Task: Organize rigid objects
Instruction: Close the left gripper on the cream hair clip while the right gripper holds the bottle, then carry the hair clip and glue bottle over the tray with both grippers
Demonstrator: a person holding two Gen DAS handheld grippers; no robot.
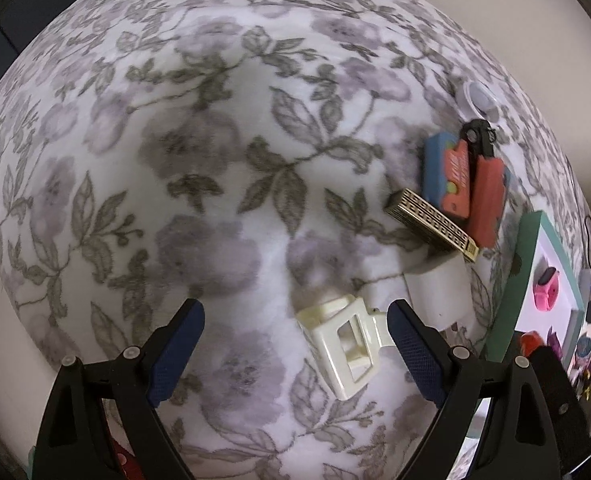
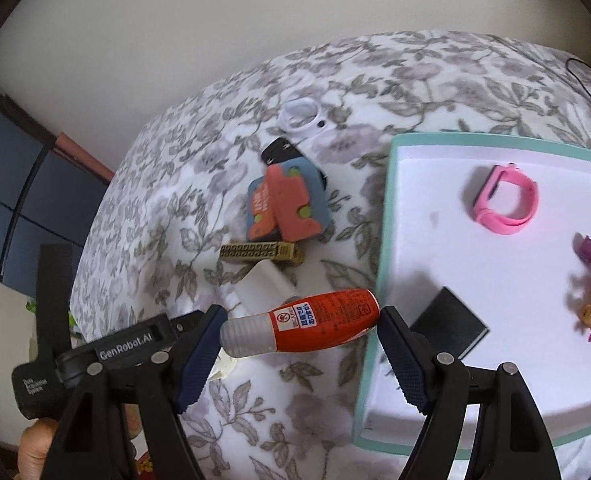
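Two tongs: left gripper spread, empty; right gripper clamped on red bottle.
Bottle: lower centre, long axis crosswise between the fingers.
Tray: immediately right, right hand nearer.

The left gripper is spread wide, its two black fingers tipped with blue pads; nothing is clamped between them, and only a cream clip lies in the gap, close to the right-side pad without being pressed by it; the right gripper is closed on the red bottle, one blue pad against the clear cap end, the other against the red end, so the bottle sits crosswise between the fingertips; it seems lifted, though this view does not show it surely.
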